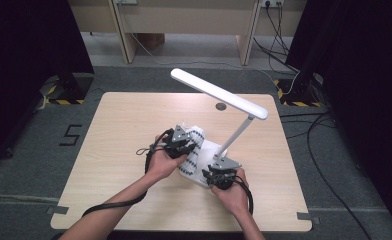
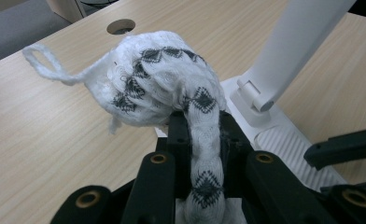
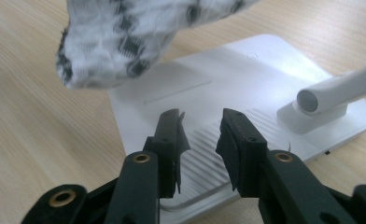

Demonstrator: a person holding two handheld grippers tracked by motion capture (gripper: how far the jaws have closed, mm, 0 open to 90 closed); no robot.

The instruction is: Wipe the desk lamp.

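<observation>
left gripper [image 1: 184, 144] sat left of centre on the table [image 1: 109, 150], jaws clamped on a white knit sock [image 2: 162, 88] with black diamond pattern. in the left gripper view the sock ran up between the two black jaws, pinched at a narrow band, then bunched into a rounded lump above the tips; a white yarn loop [image 2: 43, 65] stuck out from it to the left. in the high view the sock [image 1: 193, 150] hung over the left part of the desk lamp's base, whether touching it i couldn't tell. lamp base [image 3: 246, 88] was flat, white, with a ribbed panel near its front edge; the lamp arm [image 1: 236, 134] rose from a hinge at its right and carried the long white lamp head [image 1: 219, 93] tilted above the table. right gripper [image 1: 218, 176] was at the near edge of the base, jaws parted with a clear gap, nothing between them, tips just over the ribbed panel [image 3: 204, 154]. the sock's end [image 3: 120, 46] hung above and beyond those jaws, apart from them.
</observation>
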